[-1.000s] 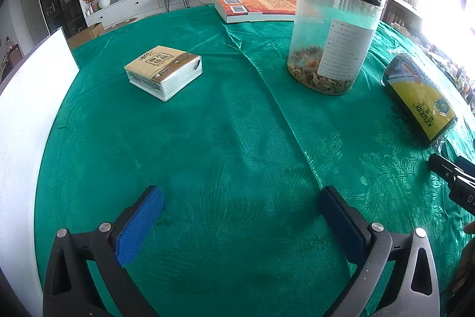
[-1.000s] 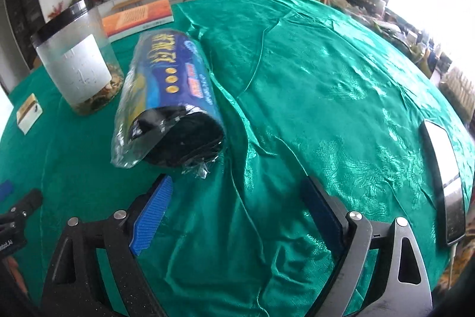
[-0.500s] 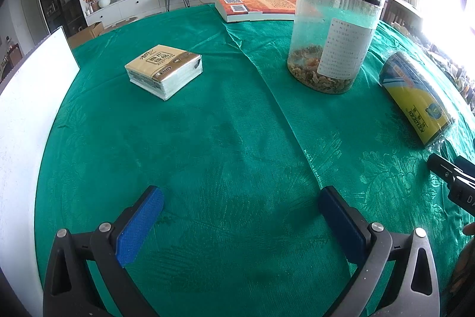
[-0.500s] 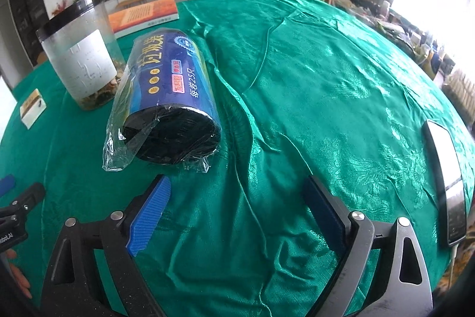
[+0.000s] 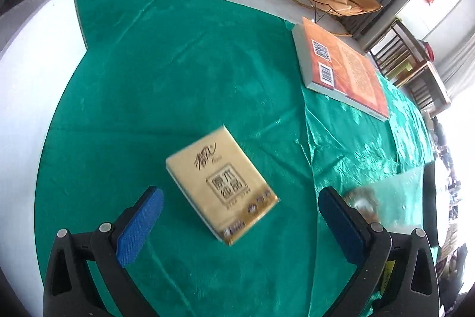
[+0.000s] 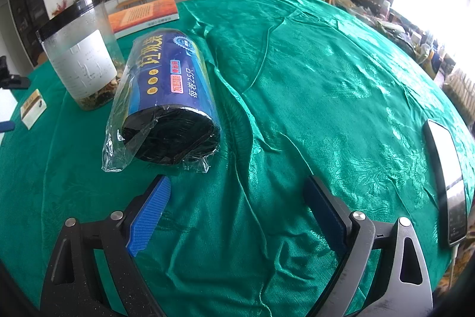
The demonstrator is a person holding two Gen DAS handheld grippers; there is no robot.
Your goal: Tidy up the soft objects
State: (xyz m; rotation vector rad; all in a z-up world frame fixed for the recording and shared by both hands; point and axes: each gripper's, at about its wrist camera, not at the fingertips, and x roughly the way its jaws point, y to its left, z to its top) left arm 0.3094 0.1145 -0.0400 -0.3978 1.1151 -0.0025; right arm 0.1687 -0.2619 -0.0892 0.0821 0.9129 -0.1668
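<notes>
The left gripper [image 5: 240, 216] has swung over from the open cloth and now hangs above the tissue pack [image 5: 222, 183], spread wide with the pack low in the frame between its blue pads; I judge a grasp is next. The pack's gold face carries Chinese characters, blurred. The right gripper [image 6: 237, 213], also spread and empty, has barely shifted, the roll of black bags [image 6: 169, 97] just beyond it at centre left, its blue label reading "25". A labelled jar [image 6: 83, 55] and an orange book [image 5: 341, 70] with barcode and QR code rest on the green desk [image 6: 326, 79].
</notes>
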